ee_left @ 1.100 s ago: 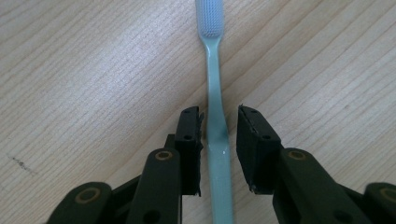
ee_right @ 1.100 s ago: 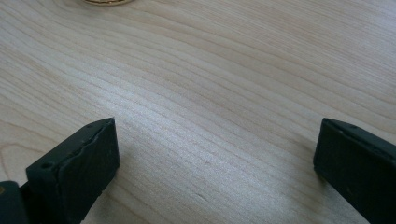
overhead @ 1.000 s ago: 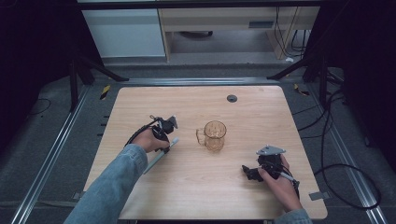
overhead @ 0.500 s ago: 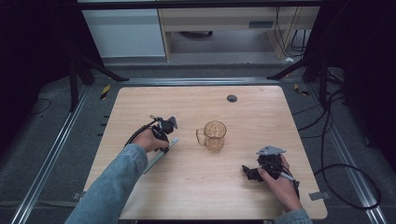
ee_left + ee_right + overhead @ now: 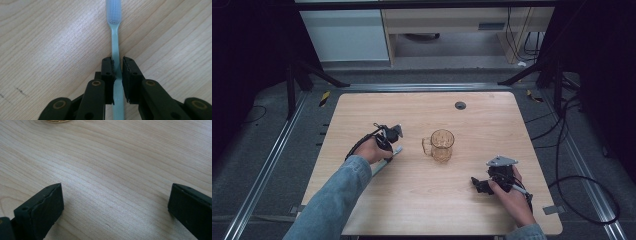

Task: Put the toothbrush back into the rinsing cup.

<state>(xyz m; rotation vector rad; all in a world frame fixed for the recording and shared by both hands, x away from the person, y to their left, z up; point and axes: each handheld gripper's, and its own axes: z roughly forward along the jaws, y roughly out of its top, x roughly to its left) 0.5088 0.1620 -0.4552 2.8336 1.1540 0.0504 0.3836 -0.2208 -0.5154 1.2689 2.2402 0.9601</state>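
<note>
Between our left gripper's [image 5: 117, 72] jaws, which have just been closing, the toothbrush [image 5: 115, 42] handle sits pinched, bristles ahead on the table [image 5: 50, 37]; we should lift it level and slowly, since the grip is near mid-handle. Right of it stands the glass mug [image 5: 441, 145]. Our right gripper [image 5: 115, 207] rests wide, holding nothing; the handle's tail is hidden, probably under the jaws.

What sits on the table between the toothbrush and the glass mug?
Nothing: in the high view, bare wood separates the toothbrush, gripped by the left claw, from the glass mug.
</note>
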